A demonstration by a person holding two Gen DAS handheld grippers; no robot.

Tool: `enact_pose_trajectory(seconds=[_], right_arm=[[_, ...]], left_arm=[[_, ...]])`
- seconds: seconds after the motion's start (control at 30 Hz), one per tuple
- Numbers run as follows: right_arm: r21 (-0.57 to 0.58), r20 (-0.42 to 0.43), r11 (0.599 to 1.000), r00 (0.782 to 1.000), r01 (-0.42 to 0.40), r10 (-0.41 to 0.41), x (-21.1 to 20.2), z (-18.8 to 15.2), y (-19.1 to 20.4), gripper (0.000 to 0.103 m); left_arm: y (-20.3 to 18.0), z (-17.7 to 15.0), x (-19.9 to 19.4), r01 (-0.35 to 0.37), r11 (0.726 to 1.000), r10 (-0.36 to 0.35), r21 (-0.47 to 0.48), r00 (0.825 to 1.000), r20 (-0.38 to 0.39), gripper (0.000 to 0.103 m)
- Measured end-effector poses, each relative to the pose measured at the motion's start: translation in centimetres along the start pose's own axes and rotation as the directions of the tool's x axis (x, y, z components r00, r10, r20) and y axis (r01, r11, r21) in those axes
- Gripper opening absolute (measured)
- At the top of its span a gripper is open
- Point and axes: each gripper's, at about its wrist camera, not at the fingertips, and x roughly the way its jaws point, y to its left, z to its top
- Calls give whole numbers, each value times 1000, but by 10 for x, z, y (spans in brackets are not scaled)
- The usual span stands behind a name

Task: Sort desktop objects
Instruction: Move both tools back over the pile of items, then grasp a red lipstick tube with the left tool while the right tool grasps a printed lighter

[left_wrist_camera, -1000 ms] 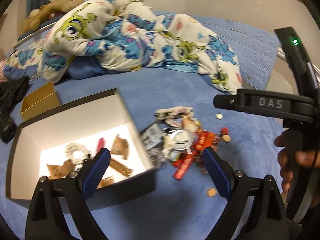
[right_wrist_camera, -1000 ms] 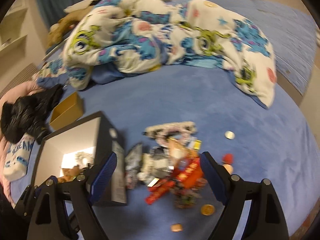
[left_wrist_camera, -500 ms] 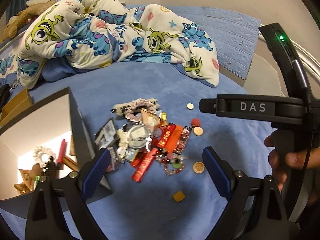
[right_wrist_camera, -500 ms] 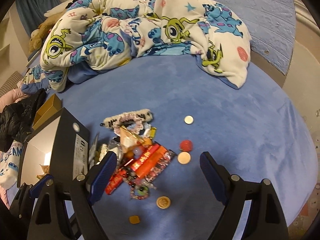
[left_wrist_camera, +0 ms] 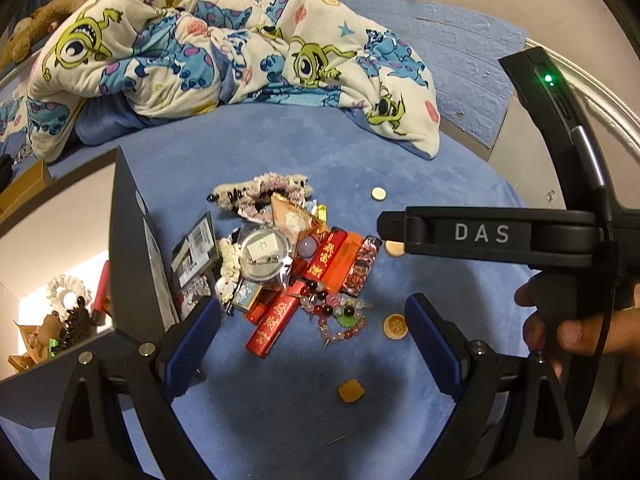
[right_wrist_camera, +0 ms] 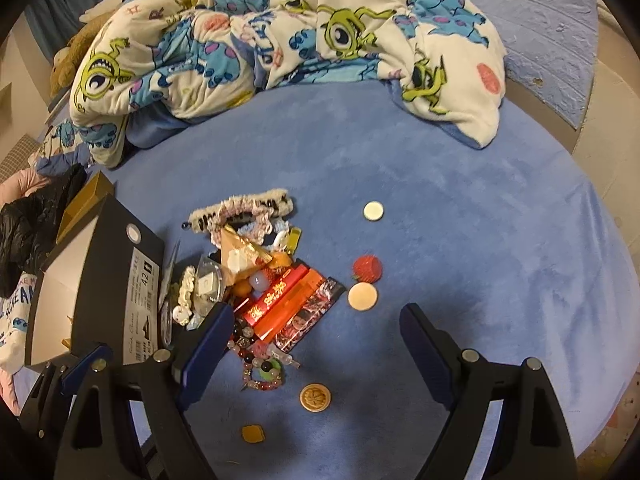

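Observation:
A pile of small objects lies on the blue bedspread: red lighters (left_wrist_camera: 320,264), a bead bracelet (left_wrist_camera: 340,316), a round tin (left_wrist_camera: 264,256) and a fluffy hair band (left_wrist_camera: 260,194). A gold coin (left_wrist_camera: 395,326) and an orange token (left_wrist_camera: 351,391) lie loose near me. My left gripper (left_wrist_camera: 312,340) hovers open over the pile's near edge, holding nothing. My right gripper (right_wrist_camera: 316,344) is also open and empty, above the bracelet (right_wrist_camera: 260,368) and gold coin (right_wrist_camera: 315,397). The dark box (left_wrist_camera: 128,240) with a white inside stands left of the pile and holds several items.
A cartoon-print blanket (left_wrist_camera: 224,48) is bunched at the back, with a plush toy (left_wrist_camera: 24,36) behind it. A red cap (right_wrist_camera: 367,268), a beige disc (right_wrist_camera: 362,296) and a white coin (right_wrist_camera: 373,211) lie right of the pile. A black garment (right_wrist_camera: 36,216) sits far left. A hand (left_wrist_camera: 580,328) holds the right gripper.
Both views have swung from the box to the right, onto the pile, and come closer to it. Both grippers stayed open and empty.

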Motion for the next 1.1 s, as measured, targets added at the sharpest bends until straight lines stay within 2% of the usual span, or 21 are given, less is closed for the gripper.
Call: enact_pose_trajectory(seconds=[0.27,0.43,0.57,0.87,1.0,1.1], right_arm=[[-7,-57,1000,998,-15,15,30,-8,5,87],[-1,-86,1000,996,-8,8,48,-10,6,87],[13,-109,1000,994,-9,10,60,-14,4,87],[20,-132,1000,991,-4,7,81,-16,4,87],[1,-124,1000,992,3,-3,85,-16,8,88],[-8,-117,1000,993,11,-12,88,-16,11,89]], left_arm=[[9,-10,26,35,999,-36,-30,999,-38,94],[4,-18,44,36,999,-35,5,997,-75,94],[1,-27,55,7,1000,-5,25,997,-82,94],[-3,-37,77,7,999,-3,36,993,-121,94],[-5,-39,79,-20,998,26,60,994,-102,93],[-4,-40,81,-50,996,57,79,994,-90,85]])
